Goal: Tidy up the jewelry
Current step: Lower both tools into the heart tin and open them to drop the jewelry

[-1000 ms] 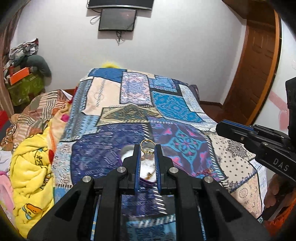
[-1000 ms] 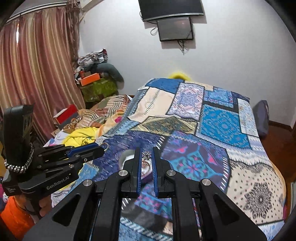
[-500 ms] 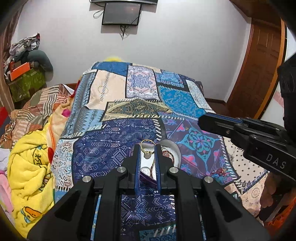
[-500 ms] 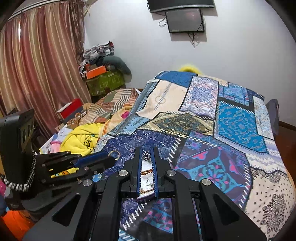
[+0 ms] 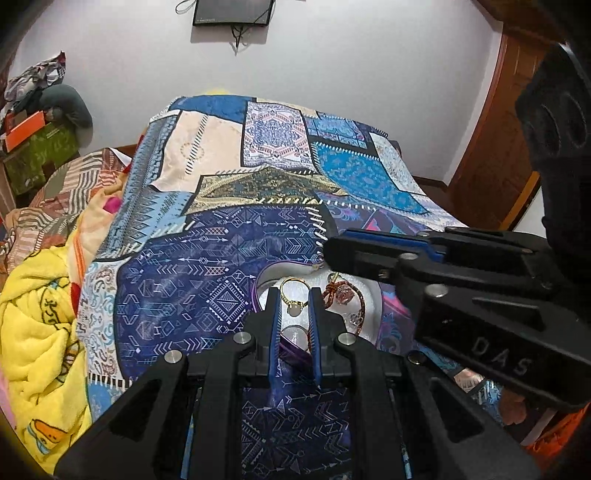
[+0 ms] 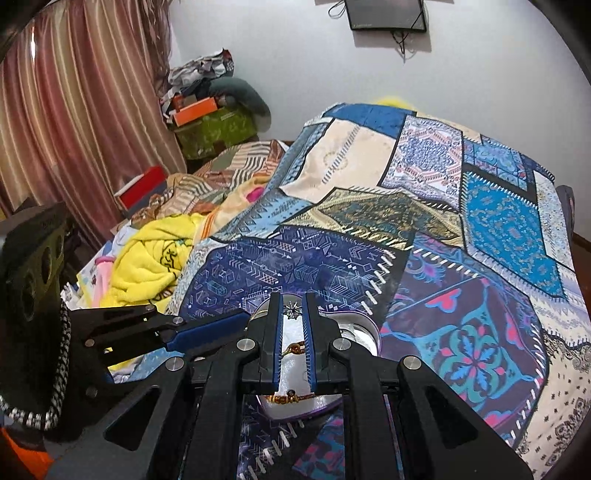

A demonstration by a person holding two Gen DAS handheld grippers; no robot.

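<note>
My left gripper (image 5: 294, 295) is shut on a gold ring with a pale stone (image 5: 292, 298) and holds it over a white heart-shaped jewelry tray (image 5: 369, 295) with a purple rim on the bed. A reddish beaded bracelet (image 5: 345, 295) lies in the tray. My right gripper (image 6: 293, 308) is shut on a small silver star-shaped piece (image 6: 293, 309) and hovers over the same tray (image 6: 360, 328). A brown chain (image 6: 293, 348) lies in the tray below it. The right gripper's fingers (image 5: 376, 254) cross the left wrist view just right of the ring.
The bed has a blue patchwork cover (image 5: 207, 280). A yellow blanket (image 5: 33, 332) and other bedding lie at its left. A wooden door (image 5: 491, 122) stands at the right, curtains (image 6: 74, 110) at the left, and a screen (image 5: 232, 11) hangs on the far wall.
Both grippers have moved down and closer to the tray, each still holding its piece. The right gripper has come in close beside the left one.
</note>
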